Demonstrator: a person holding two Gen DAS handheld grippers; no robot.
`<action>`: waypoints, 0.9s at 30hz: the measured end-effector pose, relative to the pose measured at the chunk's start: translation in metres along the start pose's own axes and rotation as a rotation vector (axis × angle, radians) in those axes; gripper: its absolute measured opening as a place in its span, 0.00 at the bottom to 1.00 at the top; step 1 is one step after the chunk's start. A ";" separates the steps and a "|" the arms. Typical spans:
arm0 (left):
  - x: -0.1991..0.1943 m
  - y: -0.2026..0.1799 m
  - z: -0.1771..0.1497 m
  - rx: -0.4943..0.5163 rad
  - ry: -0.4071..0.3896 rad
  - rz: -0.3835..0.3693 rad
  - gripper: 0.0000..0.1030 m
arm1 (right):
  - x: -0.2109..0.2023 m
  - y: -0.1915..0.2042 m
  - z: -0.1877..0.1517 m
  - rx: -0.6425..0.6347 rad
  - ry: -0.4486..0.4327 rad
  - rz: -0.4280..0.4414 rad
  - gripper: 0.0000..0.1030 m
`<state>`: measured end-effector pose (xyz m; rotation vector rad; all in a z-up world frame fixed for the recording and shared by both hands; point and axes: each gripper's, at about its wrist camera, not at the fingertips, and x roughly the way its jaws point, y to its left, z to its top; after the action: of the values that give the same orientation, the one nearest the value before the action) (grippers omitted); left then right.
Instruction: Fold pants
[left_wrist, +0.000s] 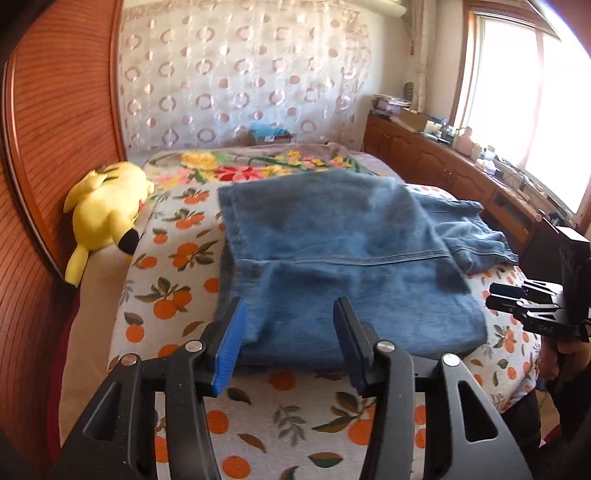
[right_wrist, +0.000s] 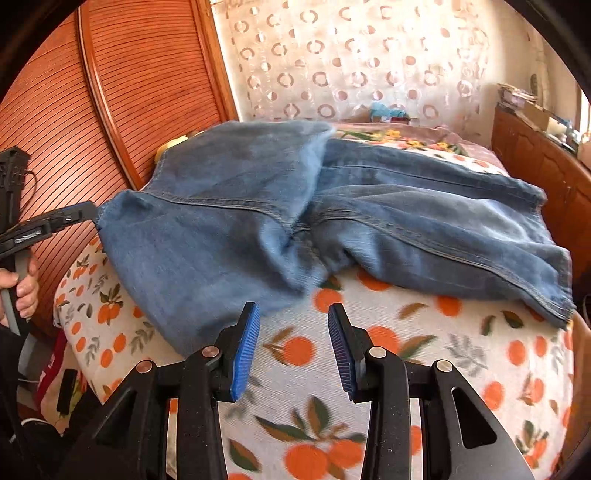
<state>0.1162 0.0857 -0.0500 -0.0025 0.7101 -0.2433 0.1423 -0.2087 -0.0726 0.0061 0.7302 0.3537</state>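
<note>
Blue jeans (left_wrist: 332, 240) lie on the orange-print bedspread (left_wrist: 280, 424), one part folded over the rest, and a leg end trails off to the right (right_wrist: 480, 236). In the left wrist view my left gripper (left_wrist: 288, 301) is open. The near edge of the denim lies between its blue pads (left_wrist: 227, 350), which do not press on it. From the right wrist view that left gripper (right_wrist: 83, 212) sits at the jeans' left corner. My right gripper (right_wrist: 292, 305) stands open over bare bedspread just in front of the jeans, nothing between its fingers. It also shows at the right edge (left_wrist: 495, 297).
A yellow plush toy (left_wrist: 103, 218) lies at the bed's left side against the slatted wooden panel (left_wrist: 55, 147). A cluttered wooden cabinet (left_wrist: 424, 155) runs along the right under a bright window. A hand (right_wrist: 26, 291) grips the left gripper's handle.
</note>
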 end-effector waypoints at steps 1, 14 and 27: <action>0.000 -0.004 0.001 0.006 -0.003 -0.005 0.50 | -0.002 -0.003 -0.001 0.000 -0.003 -0.014 0.39; 0.046 -0.070 0.002 0.036 0.001 -0.101 0.75 | 0.002 -0.038 -0.007 -0.003 0.003 -0.085 0.39; 0.071 -0.091 -0.010 0.093 0.009 -0.026 0.75 | 0.006 -0.052 -0.007 0.053 -0.001 -0.066 0.39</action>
<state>0.1416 -0.0179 -0.0956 0.0777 0.7079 -0.3016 0.1580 -0.2567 -0.0887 0.0325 0.7367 0.2710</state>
